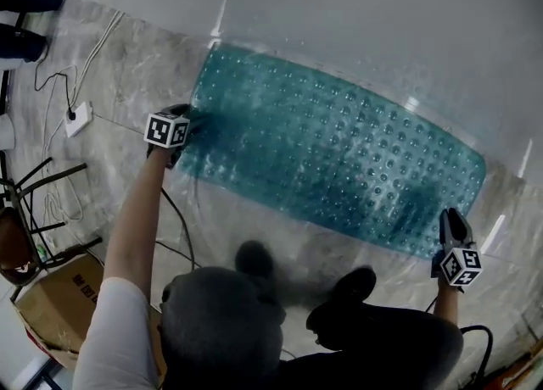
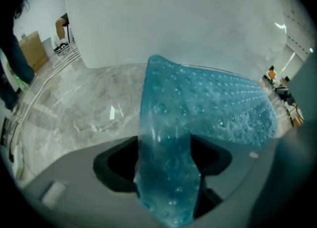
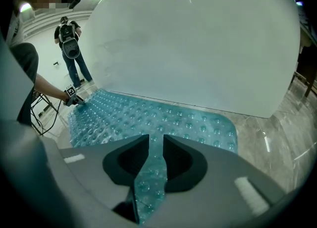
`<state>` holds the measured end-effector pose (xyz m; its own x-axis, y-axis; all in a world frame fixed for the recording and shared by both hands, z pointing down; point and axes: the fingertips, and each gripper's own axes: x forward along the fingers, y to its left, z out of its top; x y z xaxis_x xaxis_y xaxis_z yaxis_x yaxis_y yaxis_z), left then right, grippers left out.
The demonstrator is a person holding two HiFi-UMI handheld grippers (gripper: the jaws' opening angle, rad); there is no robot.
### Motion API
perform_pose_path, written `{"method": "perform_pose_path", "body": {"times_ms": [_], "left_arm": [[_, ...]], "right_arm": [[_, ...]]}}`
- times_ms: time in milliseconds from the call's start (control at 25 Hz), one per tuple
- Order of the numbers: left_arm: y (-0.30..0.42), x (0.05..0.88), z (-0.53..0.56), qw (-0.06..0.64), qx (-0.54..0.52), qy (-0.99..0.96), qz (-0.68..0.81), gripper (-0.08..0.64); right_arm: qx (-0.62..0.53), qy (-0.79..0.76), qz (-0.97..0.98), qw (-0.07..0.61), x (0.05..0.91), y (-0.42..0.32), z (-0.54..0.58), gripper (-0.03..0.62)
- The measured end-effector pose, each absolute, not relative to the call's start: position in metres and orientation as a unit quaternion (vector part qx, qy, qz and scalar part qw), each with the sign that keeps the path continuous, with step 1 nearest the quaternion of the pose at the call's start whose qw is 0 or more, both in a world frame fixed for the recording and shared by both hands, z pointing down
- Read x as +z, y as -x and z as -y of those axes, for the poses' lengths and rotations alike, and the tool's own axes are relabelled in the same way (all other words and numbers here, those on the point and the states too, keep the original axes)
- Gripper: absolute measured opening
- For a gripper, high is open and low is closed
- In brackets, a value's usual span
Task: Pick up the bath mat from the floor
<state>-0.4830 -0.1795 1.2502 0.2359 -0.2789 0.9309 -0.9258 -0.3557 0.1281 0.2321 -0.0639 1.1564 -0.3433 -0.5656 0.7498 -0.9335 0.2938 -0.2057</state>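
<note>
While left hand-held gripper (image 1: pixel 193 119) gapes, right hand-held gripper (image 1: pixel 451 217) pinches bath mat (image 1: pixel 339 159) stretched left-right.

Bright, with glare streaks on the floor (image 1: pixel 144 83). Dark, bent edges in both gripper views. Foreground soft, perhaps motion blur.

In the head view, the jaws of the left hand-held gripper (image 1: pixel 187 128) are hidden under its marker cube (image 1: pixel 167 130) at 9 o'clock. The cardboard box (image 1: pixel 59 303) at 8 o'clock is cut by the edge, its print unreadable.
</note>
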Motion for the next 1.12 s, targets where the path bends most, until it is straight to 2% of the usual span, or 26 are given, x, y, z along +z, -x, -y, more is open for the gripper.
{"method": "perform_pose_path", "body": {"times_ms": [160,320,440,640,760,1000,1120], "left_arm": [[0.472,1.243,0.172,0.349,0.441,-0.701,0.438,0.177],[0.451,1.238,0.168,0.321,0.453,-0.712,0.431,0.081],[0.433,1.23,0.166,0.306,0.459,-0.721,0.42,0.035],[0.422,1.215,0.161,0.314,0.447,-0.727,0.416,0.017],[0.416,1.2,0.158,0.31,0.442,-0.733,0.414,0.016],[0.398,1.184,0.151,0.302,0.424,-0.749,0.411,0.015],[0.392,1.185,0.148,0.298,0.419,-0.751,0.415,0.015]], "right_arm": [[0.332,-0.5,0.749,0.279,1.173,-0.24,0.061,0.107],[0.338,-0.509,0.739,0.284,1.179,-0.258,0.056,0.114],[0.335,-0.518,0.733,0.288,1.181,-0.275,0.058,0.117],[0.331,-0.523,0.726,0.3,1.194,-0.298,0.064,0.129],[0.335,-0.526,0.714,0.316,1.209,-0.319,0.067,0.157],[0.362,-0.553,0.666,0.346,1.246,-0.372,0.065,0.267],[0.382,-0.565,0.64,0.354,1.264,-0.391,0.059,0.355]]}}
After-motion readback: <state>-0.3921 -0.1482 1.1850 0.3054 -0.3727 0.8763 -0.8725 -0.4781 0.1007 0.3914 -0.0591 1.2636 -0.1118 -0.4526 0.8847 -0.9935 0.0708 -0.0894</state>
